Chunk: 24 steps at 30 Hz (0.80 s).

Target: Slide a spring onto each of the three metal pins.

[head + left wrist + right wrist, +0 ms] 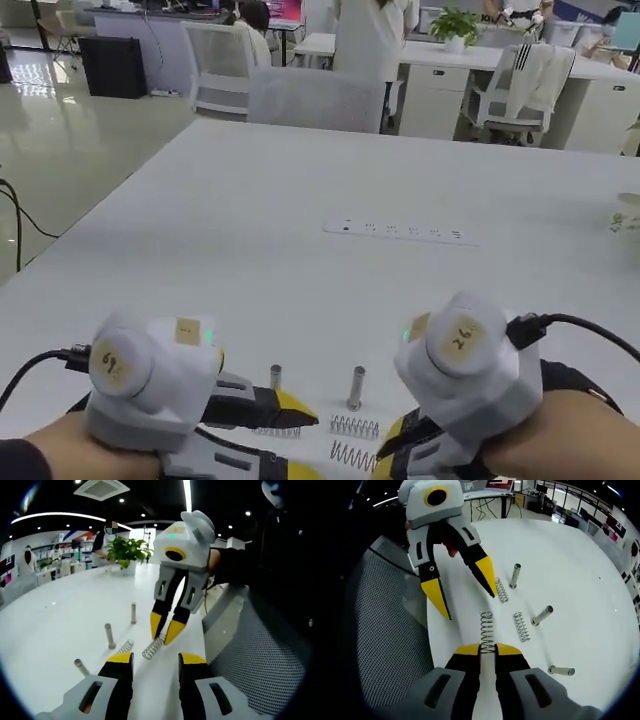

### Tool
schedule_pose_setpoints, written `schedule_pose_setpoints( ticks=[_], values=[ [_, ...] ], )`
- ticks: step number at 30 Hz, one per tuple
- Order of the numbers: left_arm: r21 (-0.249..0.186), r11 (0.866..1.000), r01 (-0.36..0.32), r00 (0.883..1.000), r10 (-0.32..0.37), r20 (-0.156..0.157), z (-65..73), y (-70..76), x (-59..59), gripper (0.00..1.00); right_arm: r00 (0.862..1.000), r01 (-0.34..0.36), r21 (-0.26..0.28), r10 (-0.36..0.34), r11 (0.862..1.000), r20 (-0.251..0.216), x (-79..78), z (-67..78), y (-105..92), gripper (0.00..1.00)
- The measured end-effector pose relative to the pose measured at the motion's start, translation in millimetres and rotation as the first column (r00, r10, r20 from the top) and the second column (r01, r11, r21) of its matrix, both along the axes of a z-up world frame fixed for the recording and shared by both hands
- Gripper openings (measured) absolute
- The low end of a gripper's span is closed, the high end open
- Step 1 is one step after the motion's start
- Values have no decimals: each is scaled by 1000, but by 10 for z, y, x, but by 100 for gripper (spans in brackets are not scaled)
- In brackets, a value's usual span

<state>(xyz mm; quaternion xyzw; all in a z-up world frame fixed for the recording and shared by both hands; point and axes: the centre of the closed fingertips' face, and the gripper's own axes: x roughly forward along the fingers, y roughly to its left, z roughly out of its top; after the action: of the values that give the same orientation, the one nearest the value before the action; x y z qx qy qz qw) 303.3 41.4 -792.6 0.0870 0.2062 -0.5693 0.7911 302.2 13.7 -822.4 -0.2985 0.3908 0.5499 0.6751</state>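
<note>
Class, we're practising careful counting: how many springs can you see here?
3. The first spring is pinched in the right gripper; the second spring lies by a tip of the left gripper; the third spring lies beside a pin.

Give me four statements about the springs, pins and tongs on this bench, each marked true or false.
1. Three springs lie on the white table. True.
2. One metal pin already carries a spring. False: all three pins are bare.
3. The right tongs are closed on the end of a spring. True.
4. The left tongs grip a spring. False: the left tongs stand open, holding nothing.
</note>
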Motion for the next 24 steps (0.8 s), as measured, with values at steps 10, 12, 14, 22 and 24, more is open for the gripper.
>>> schedule_pose_setpoints(
  ticks=[10,12,14,22,24],
  values=[
    [19,1000,18,1000,-18,13,-55,-18,-37,24,997,-80,-8,80,997,7,-99,41,149,8],
    [27,999,31,999,-32,31,-58,-22,-48,20,996,-89,-6,89,996,6,-116,45,162,8],
    [40,998,43,998,-44,40,-76,-30,-62,17,995,-100,-14,100,995,7,-131,43,163,8],
    [116,989,96,991,-106,85,-174,-54,-121,11,993,-121,-17,121,992,0,-180,50,181,8],
    [133,986,104,988,-118,97,-191,-54,-125,8,992,-126,-22,126,992,-6,-196,37,177,8]
  ],
)
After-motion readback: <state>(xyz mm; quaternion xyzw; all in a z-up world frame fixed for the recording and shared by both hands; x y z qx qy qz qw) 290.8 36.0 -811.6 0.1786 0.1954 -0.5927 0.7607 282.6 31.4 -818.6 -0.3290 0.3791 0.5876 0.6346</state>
